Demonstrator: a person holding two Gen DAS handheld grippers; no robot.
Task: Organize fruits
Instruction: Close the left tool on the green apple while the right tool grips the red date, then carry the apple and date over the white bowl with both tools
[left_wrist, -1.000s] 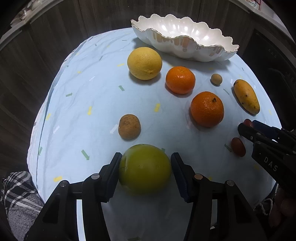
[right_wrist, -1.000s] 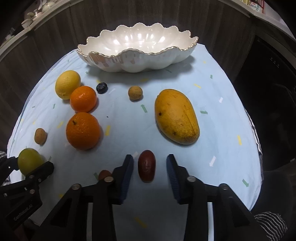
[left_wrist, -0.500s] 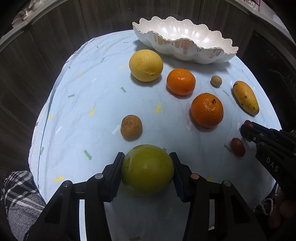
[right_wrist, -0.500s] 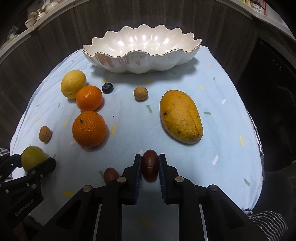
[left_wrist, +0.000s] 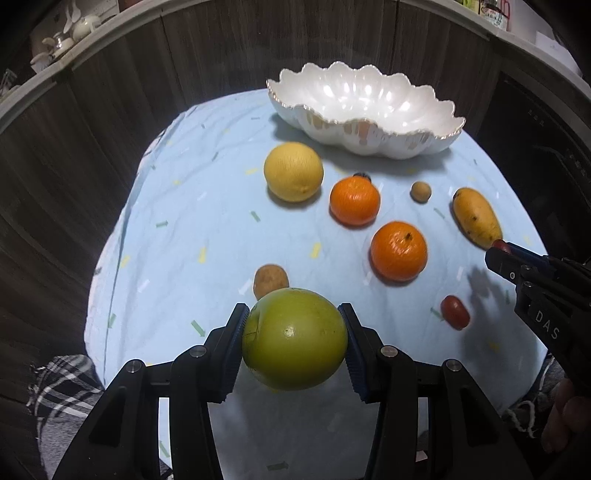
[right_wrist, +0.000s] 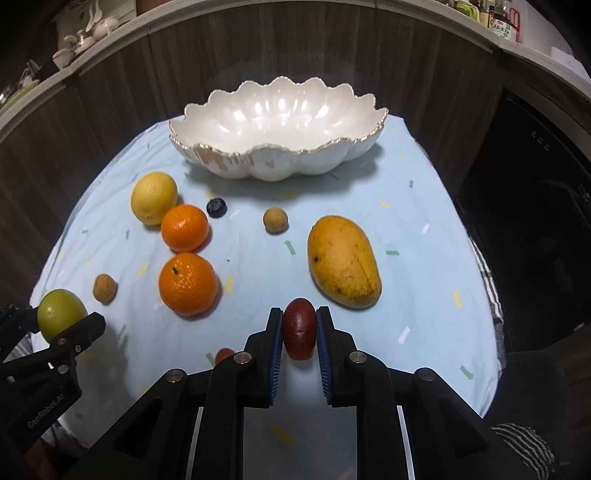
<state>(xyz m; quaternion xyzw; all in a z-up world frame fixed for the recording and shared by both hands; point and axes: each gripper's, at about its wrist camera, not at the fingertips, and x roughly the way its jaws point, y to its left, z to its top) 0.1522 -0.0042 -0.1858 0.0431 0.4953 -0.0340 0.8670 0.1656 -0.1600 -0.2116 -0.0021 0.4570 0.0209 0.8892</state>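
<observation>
My left gripper (left_wrist: 293, 341) is shut on a round green fruit (left_wrist: 294, 338) and holds it just above the blue cloth. My right gripper (right_wrist: 299, 332) is shut on a small dark red oval fruit (right_wrist: 299, 328), also lifted off the cloth. The white scalloped bowl (right_wrist: 277, 158) stands at the far side with nothing in it. On the cloth lie a yellow citrus (left_wrist: 293, 171), two oranges (left_wrist: 354, 201) (left_wrist: 399, 251), a mango (right_wrist: 343, 262), two small brown fruits (left_wrist: 270, 280) (right_wrist: 275, 220), a blueberry (right_wrist: 217, 207) and another red fruit (left_wrist: 455, 312).
The round table under the light blue cloth (left_wrist: 184, 229) is ringed by dark wood panelling. A shelf with white teaware (left_wrist: 74, 29) runs behind at the upper left. A person's checked clothing (left_wrist: 62, 373) shows at the near edge.
Both grippers closed on their fruits, the left on the green one and the right on the red one, then rose and lifted them off the cloth.
</observation>
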